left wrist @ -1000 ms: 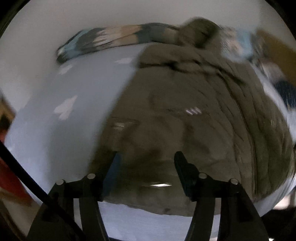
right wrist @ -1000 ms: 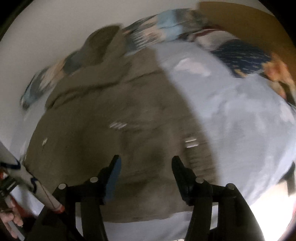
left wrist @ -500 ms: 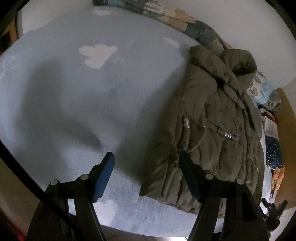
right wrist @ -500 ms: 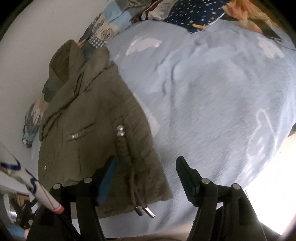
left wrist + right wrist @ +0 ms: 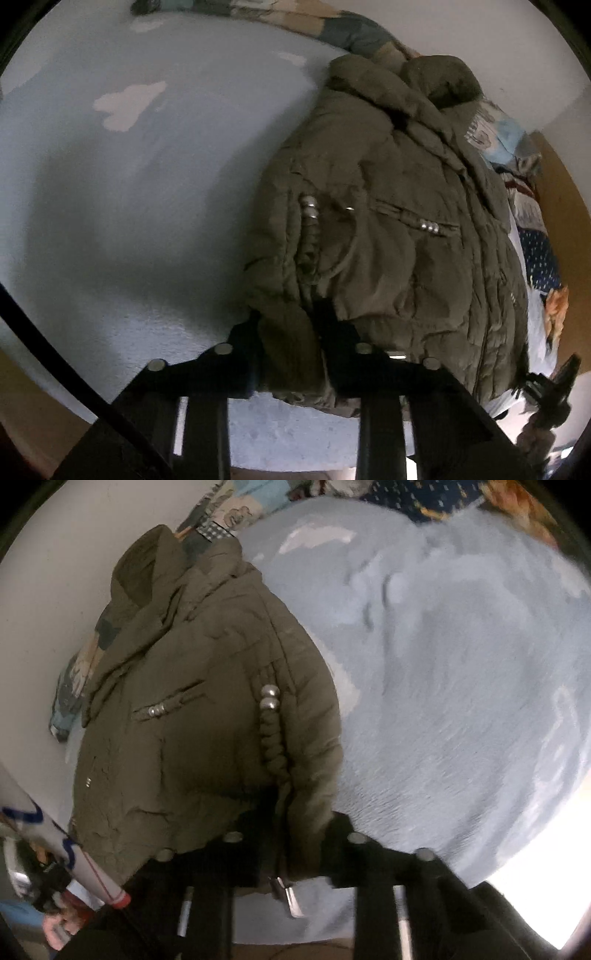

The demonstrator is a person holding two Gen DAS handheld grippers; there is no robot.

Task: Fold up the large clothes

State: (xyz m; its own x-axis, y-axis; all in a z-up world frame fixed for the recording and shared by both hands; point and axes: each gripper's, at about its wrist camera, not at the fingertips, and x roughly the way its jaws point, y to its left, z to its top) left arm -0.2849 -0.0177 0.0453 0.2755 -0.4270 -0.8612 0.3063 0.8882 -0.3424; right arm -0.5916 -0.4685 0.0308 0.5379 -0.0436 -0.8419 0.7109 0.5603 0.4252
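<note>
An olive green puffer jacket [image 5: 399, 236] lies flat on a light blue bed sheet [image 5: 140, 206], hood toward the wall. My left gripper [image 5: 291, 343] is shut on the jacket's bottom hem at its left corner, with padded fabric bunched between the fingers. In the right wrist view the same jacket [image 5: 192, 738] fills the left half. My right gripper [image 5: 301, 834] is shut on the hem's other corner, beside the braided drawstring [image 5: 273, 746]. The drawstring's metal tip [image 5: 288, 897] hangs below the fingers.
A patterned blanket [image 5: 332, 26] runs along the white wall behind the hood. Dark blue dotted fabric [image 5: 424, 494] and orange fabric [image 5: 524, 506] lie at the sheet's far end by a wooden board [image 5: 561, 229]. A hand [image 5: 55, 926] shows at lower left.
Both grippers came down from open above the bed to the jacket's bottom hem. Each has shut on a corner of it.
</note>
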